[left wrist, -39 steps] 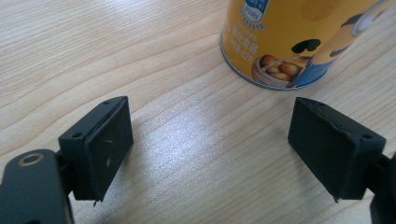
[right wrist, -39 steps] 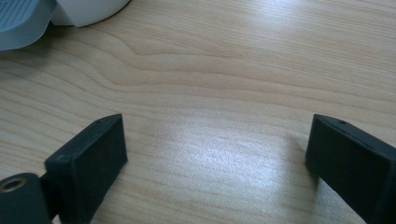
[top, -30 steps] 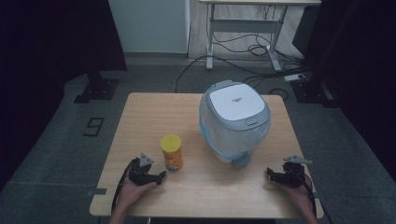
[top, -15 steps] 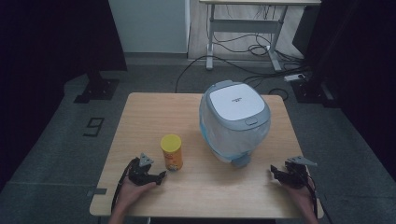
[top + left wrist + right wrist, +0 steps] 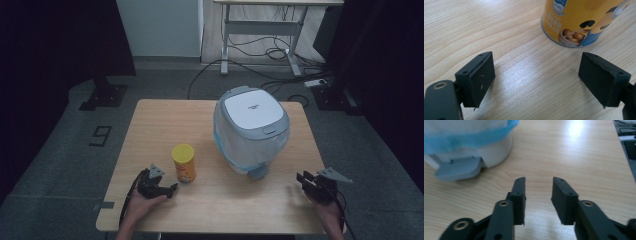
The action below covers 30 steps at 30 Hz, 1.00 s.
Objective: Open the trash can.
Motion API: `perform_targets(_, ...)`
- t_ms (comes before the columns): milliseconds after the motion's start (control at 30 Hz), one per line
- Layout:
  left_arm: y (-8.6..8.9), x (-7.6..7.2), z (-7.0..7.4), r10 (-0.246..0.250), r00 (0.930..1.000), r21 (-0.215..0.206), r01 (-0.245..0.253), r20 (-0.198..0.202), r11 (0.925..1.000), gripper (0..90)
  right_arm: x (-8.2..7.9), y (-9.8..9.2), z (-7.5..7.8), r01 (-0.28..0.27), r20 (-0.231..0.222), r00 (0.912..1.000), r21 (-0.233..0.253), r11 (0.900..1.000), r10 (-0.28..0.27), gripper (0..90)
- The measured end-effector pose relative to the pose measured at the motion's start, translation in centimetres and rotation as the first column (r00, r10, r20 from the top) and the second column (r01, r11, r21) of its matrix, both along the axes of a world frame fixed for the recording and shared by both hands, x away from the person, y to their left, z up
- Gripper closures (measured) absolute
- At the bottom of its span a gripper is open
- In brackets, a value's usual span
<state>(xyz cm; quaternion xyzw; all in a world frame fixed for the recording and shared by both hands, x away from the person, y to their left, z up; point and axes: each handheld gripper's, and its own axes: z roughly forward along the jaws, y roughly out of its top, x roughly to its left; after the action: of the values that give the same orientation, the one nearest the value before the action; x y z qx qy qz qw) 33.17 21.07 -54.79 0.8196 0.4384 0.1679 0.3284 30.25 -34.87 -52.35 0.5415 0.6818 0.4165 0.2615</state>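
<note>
Both grippers' jaws stand apart, empty; the yellow can (image 5: 183, 163) stands upright, long axis vertical.

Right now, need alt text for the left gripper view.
The left gripper, jaws wide open and empty, sits low over a light wooden table, aimed at the base of a yellow snack canister standing just ahead, apart from both jaws.
</note>
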Motion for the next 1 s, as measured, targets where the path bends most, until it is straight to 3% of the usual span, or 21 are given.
perform_targets(333, 0.0, 0.0, 0.0, -0.003, 1.0, 0.0, 0.003, 0.0, 1.0, 13.6, -1.0, -0.5, 2.1, -0.034, 0.086, 0.9959, 0.069, 0.997, 0.028, 88.5)
perform_targets(833, 0.1, 0.1, 0.0, -0.012, 0.9999, 0.002, 0.012, 0.0, 0.9999, 13.4, -1.1, 0.3, 5.0, -0.09, 0.148, 0.9862, 0.099, 0.991, 0.074, 89.5)
perform_targets(867, 0.1, 0.1, 0.0, -0.011, 0.9999, 0.002, 0.011, 0.0, 0.9999, 13.4, -1.1, 0.3, 5.5, -0.112, 0.145, 0.9854, 0.156, 0.981, 0.089, 89.5)
perform_targets(1000, 0.1, 0.1, 0.0, -0.009, 1.0, 0.003, 0.009, 0.0, 1.0, 13.4, -1.0, 0.6, 6.9, -0.141, 0.164, 0.9799, 0.163, 0.977, 0.114, 89.5)
